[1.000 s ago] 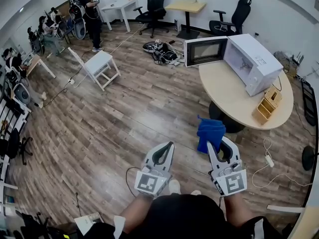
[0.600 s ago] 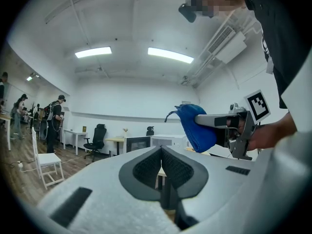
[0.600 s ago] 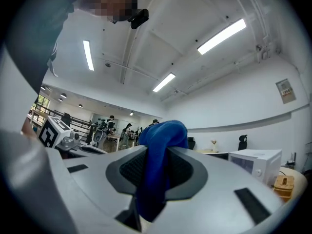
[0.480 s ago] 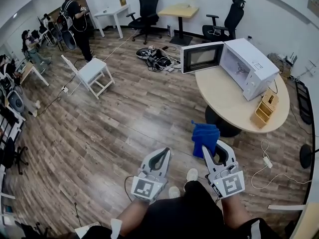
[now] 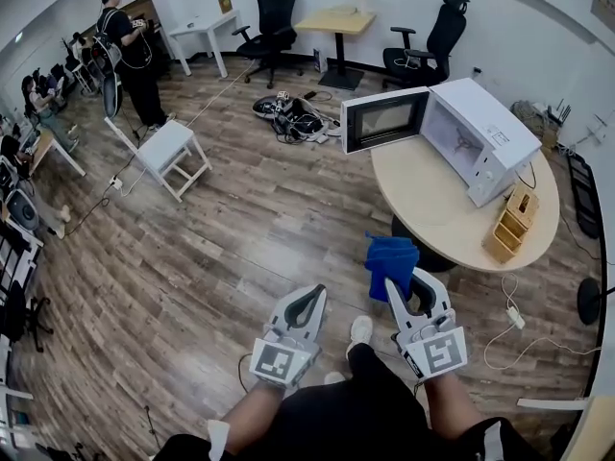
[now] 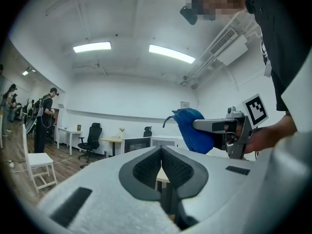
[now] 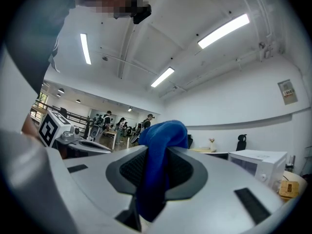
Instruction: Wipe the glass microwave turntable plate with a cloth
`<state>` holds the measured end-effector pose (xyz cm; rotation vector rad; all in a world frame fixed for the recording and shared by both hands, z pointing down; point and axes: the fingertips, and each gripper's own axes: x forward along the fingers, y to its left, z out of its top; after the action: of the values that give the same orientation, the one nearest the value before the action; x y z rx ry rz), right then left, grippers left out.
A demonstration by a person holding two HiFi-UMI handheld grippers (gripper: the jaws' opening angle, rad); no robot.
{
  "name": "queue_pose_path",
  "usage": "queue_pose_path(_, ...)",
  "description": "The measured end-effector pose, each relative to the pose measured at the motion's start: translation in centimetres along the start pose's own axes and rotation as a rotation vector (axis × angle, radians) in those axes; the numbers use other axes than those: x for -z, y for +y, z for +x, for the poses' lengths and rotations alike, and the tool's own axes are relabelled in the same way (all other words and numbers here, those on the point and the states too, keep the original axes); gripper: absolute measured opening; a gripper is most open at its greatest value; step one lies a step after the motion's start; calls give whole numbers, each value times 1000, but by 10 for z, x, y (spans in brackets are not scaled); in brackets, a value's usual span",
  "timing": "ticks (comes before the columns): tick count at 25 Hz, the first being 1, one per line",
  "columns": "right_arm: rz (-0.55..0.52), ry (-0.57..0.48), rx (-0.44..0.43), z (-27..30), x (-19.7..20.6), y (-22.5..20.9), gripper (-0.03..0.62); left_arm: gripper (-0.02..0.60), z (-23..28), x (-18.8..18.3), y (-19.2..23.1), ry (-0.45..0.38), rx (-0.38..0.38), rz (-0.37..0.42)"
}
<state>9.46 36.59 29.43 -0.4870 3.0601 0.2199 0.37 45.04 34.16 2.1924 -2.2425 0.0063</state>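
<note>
left gripper (image 5: 315, 294): jaws pressed together, nothing between them, held low over the wood floor (image 5: 192, 257)
right gripper (image 5: 399, 279): jaws clamped on the blue cloth (image 5: 391, 255), just beside the left gripper and level with it
cloth: bunched fold pokes up past the jaw tips, rest hangs down between the jaws; well apart from the microwave (image 5: 485, 133)
microwave: white, sits on the far part of the round counter (image 5: 432, 200), door (image 5: 384, 118) swung wide open, cavity facing this way
turntable plate: cavity too small in the head view to tell the plate for sure; neither gripper view shows inside
wooden box (image 5: 509, 217): on the counter near its edge, just beside the microwave
person holding the grippers: dark clothing, feet on the floor below the grippers, standing short of the counter
room: white chair (image 5: 163, 150) well apart on the left, standing person (image 5: 123, 51) at far left, black office chair (image 5: 274, 12) by the back wall
</note>
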Motion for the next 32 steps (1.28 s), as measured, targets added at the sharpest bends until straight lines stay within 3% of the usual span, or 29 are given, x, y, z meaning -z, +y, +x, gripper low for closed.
queue_pose_path(11,-5,27,11,74,13,-87,89,6,106,-4,37,29,13,38)
queue_pose_path(24,1,53,11,138,35,-189,91,6,230,-1,65,41,24,1)
queue_pose_path(32,12,52,14,160,49,-229,89,6,274,8,79,44,18,26)
